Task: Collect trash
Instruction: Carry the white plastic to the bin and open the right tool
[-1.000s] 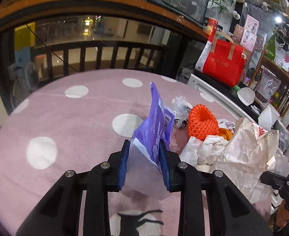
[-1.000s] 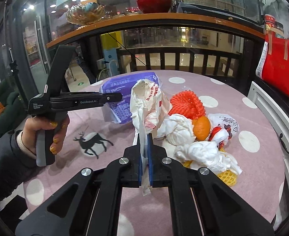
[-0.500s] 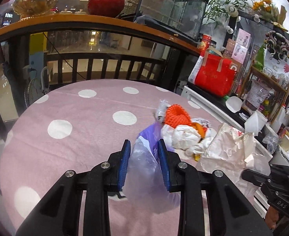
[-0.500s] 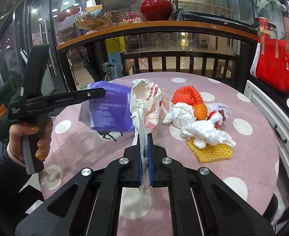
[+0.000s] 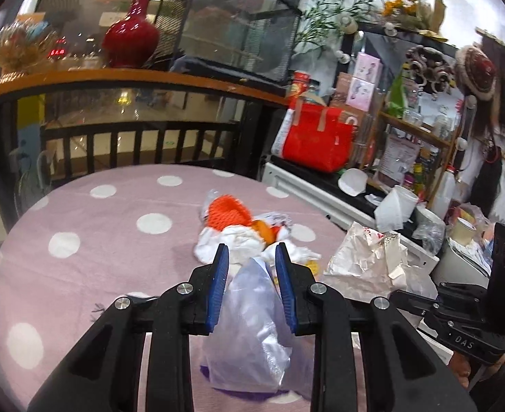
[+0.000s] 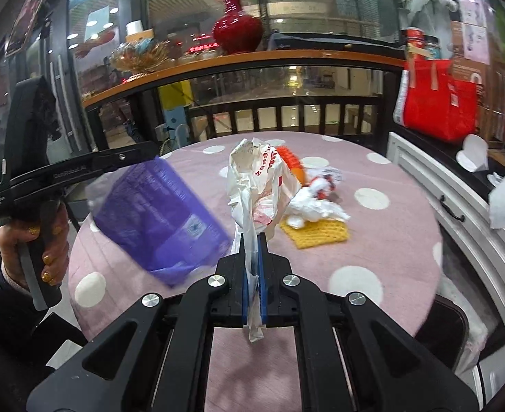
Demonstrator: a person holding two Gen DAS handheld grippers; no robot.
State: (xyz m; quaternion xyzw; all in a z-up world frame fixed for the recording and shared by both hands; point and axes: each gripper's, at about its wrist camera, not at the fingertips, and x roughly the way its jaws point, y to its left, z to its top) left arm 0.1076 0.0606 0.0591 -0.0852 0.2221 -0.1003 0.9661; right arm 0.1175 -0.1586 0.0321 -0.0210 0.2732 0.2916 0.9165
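Both grippers carry trash above the pink dotted table (image 5: 108, 226).

Our left gripper (image 5: 251, 257) is closing narrowly, the purple packet (image 6: 159, 219) between its pads; our right gripper (image 6: 251, 240) is clamped tight on the white plastic bag (image 6: 256, 178), beside the remaining trash pile (image 6: 316, 206).

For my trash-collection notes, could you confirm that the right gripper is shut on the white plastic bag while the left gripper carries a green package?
Not quite: the package in the left gripper is purple, not green, as the right wrist view shows. Its jaws are closing, with the package's clear end between them. The right gripper is indeed shut on the white plastic bag.
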